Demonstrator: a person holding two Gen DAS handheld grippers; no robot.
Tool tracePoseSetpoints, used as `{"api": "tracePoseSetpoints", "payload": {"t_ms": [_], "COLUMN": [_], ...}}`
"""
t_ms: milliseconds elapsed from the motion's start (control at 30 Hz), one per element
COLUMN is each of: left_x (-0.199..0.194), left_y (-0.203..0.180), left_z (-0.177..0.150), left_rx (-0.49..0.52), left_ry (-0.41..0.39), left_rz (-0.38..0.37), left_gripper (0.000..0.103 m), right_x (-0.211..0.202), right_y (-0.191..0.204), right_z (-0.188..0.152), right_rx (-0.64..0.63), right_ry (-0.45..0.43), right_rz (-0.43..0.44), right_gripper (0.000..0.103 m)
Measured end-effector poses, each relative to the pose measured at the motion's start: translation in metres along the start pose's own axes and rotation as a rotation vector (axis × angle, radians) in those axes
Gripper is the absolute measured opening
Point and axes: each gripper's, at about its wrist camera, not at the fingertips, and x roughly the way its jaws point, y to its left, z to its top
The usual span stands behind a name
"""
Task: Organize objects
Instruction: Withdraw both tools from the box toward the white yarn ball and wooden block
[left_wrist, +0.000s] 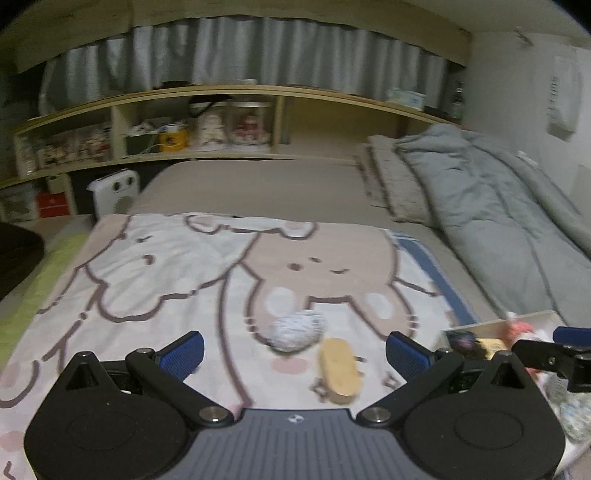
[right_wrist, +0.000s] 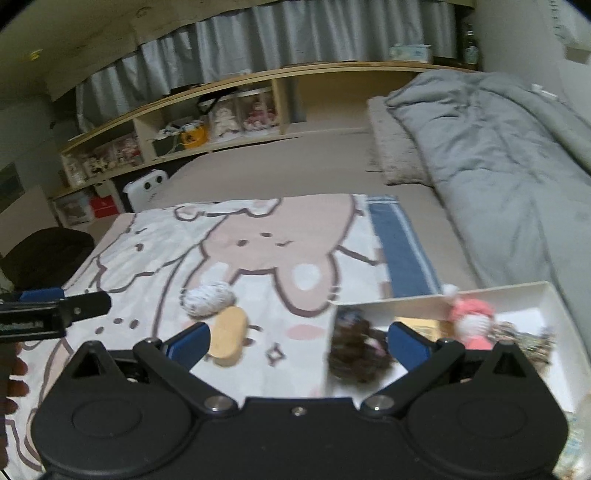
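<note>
Left gripper (left_wrist: 295, 349) hangs released with nothing between its blue pads, and the grey-white yarn ball (left_wrist: 298, 329) and tan wooden oval (left_wrist: 340, 371) lie on the blanket (left_wrist: 147, 288) just ahead — the oval's long axis runs roughly along the fingers. Right gripper (right_wrist: 298, 341), also spread and empty, sits nearer the white box (right_wrist: 557, 302) of small toys at right, so the left looks better placed for the loose pieces. Around them — a bed, a grey duvet (right_wrist: 498, 166) and a wooden shelf (left_wrist: 221, 92) by the curtain.

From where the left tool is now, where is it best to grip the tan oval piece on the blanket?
Probably across the narrow width of the tan oval piece, from above. It lies flat on the blanket, long axis pointing away; the grey-white ball sits close at its far end. The left tool is open.
</note>
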Motion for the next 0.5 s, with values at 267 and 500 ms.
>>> {"api": "tracePoseSetpoints", "payload": {"t_ms": [267, 500], "left_x": [0.031, 0.064], "left_y": [0.031, 0.047], "left_z": [-0.006, -0.008], "left_rx": [-0.098, -0.186], "left_ry": [0.009, -0.012], "left_rz": [0.036, 0.007], "left_gripper": [0.103, 0.103], "right_x": [0.051, 0.092], "right_y": [0.031, 0.041], "right_z": [-0.002, -0.017], "right_rx": [-0.005, 0.002], "right_ry": [0.009, -0.019], "right_rz": [0.028, -0.007], "right_gripper": [0.103, 0.103]}}
